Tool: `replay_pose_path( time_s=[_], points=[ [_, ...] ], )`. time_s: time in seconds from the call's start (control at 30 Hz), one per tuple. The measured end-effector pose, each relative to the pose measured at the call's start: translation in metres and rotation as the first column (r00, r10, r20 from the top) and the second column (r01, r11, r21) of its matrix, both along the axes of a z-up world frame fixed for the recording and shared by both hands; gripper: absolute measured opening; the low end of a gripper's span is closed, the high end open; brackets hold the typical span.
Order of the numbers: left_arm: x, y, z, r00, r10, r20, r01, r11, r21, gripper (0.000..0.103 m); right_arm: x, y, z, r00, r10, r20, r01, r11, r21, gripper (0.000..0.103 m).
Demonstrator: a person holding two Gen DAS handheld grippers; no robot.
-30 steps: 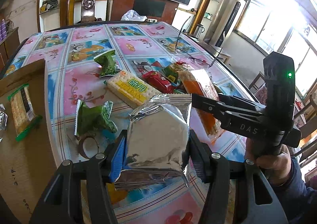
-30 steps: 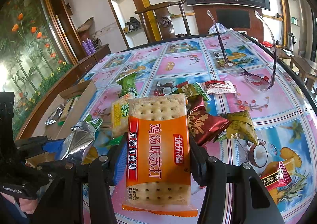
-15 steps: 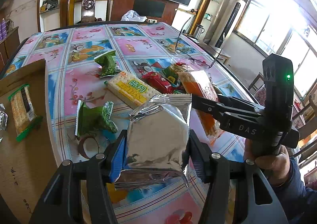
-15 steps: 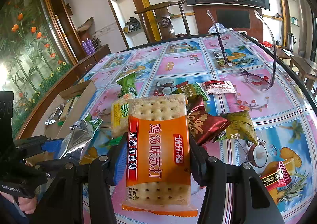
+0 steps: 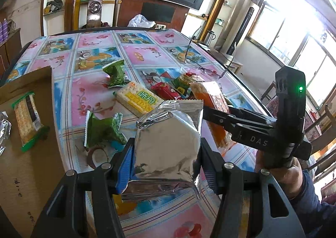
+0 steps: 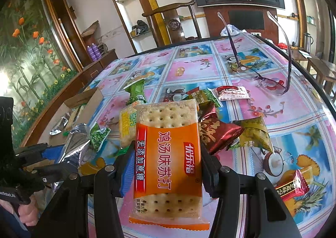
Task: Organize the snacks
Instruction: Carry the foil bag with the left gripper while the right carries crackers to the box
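My left gripper (image 5: 166, 151) is shut on a silver foil snack pack (image 5: 168, 141), held above the table. My right gripper (image 6: 167, 154) is shut on an orange cracker pack (image 6: 168, 154); in the left wrist view that orange cracker pack (image 5: 212, 99) and the right gripper (image 5: 214, 116) show at the right. Loose snacks lie on the tablecloth: a yellow cracker pack (image 5: 136, 99), green packets (image 5: 103, 128) (image 5: 115, 74), a dark red packet (image 6: 216, 130), an olive packet (image 6: 254, 132). A cardboard box (image 5: 25, 128) at the left holds a green-edged cracker pack (image 5: 27, 120).
Folded-open eyeglasses (image 6: 264, 82) stand on the table at the far right. A small red candy (image 6: 294, 183) lies near the right edge. A wooden chair (image 5: 94, 4) and a TV cabinet stand behind the table. A person's hand (image 5: 281, 177) grips the right tool.
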State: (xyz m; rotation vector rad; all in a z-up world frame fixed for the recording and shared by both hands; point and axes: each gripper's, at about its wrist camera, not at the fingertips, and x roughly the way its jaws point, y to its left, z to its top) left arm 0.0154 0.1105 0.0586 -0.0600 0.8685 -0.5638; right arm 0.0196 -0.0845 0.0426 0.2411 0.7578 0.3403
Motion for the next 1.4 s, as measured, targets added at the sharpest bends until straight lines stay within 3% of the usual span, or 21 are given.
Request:
replay_pose_path(
  time_s=[0.57, 1.03, 1.23, 1.4],
  points=[
    [-0.006, 0.032, 0.018, 0.999, 0.037, 0.033, -0.035, 0.997, -0.063, 0.058, -0.015, 0.022, 0.008, 1.0, 0.009, 0.028, -0.011, 0.995, 0.1, 0.058],
    [0.005, 0.09, 0.027, 0.984, 0.173, 0.031, -0.17, 0.982, -0.081, 0.058, -0.021, 0.078, 0.015, 0.995, 0.1, 0.029, -0.103, 0.986, 0.135, 0.058],
    [0.019, 0.131, 0.024, 0.962, 0.272, 0.016, -0.271, 0.961, -0.052, 0.058, -0.019, 0.107, 0.019, 0.987, 0.163, 0.007, -0.162, 0.975, 0.154, 0.058],
    [0.028, 0.179, 0.017, 0.914, 0.404, -0.023, -0.405, 0.914, -0.03, 0.058, -0.019, 0.142, 0.026, 0.969, 0.246, 0.002, -0.243, 0.955, 0.171, 0.058]
  ],
)
